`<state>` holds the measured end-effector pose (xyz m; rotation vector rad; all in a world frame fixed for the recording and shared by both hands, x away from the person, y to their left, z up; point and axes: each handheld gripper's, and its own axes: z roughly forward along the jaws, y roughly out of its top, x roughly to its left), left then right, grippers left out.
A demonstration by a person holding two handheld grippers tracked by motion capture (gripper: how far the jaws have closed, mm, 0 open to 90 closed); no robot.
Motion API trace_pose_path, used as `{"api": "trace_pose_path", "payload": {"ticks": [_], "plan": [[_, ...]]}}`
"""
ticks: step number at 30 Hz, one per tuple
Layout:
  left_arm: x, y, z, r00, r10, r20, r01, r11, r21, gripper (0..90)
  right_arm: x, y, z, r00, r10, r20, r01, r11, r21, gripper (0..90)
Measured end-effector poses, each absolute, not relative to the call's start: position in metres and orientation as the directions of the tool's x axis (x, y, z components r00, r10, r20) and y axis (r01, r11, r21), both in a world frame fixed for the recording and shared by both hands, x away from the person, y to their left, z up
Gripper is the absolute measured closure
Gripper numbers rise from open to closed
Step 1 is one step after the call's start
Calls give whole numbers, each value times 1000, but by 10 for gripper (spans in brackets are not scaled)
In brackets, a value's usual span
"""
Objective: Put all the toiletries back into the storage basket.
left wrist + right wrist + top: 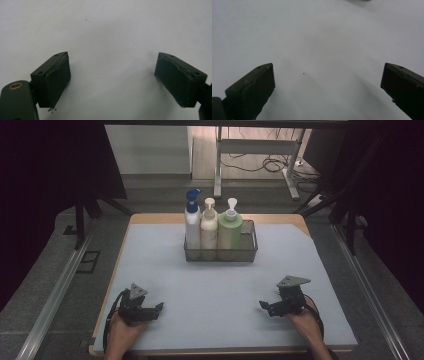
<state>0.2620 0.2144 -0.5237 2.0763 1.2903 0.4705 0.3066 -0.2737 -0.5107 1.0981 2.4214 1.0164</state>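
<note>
A dark wire basket (250, 251) stands at the back middle of the pale blue mat (210, 290). In it stand three pump bottles: a white one with a blue pump (192, 222), a cream one (209, 227) and a green one (230, 229). My left gripper (159, 307) rests near the front left of the mat, held by a hand, pointing right. Its jaws stand wide apart over bare mat (112, 72). My right gripper (262, 305) rests near the front right, pointing left, also open over bare mat (327, 82). Nothing lies between either pair of jaws.
The mat covers a wooden table (150, 218). Metal rails (55, 290) run along both sides of the table on the grey floor. A desk frame (260, 150) and cables (270, 166) stand beyond the far edge.
</note>
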Motion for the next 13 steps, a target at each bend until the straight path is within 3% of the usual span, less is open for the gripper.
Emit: {"api": "trace_pose_path", "payload": {"ticks": [13], "plan": [[262,214,-524,454,891,-29,661,-315,681,133,305,-273,-523,-662,750,4,544,476,691,0]]}}
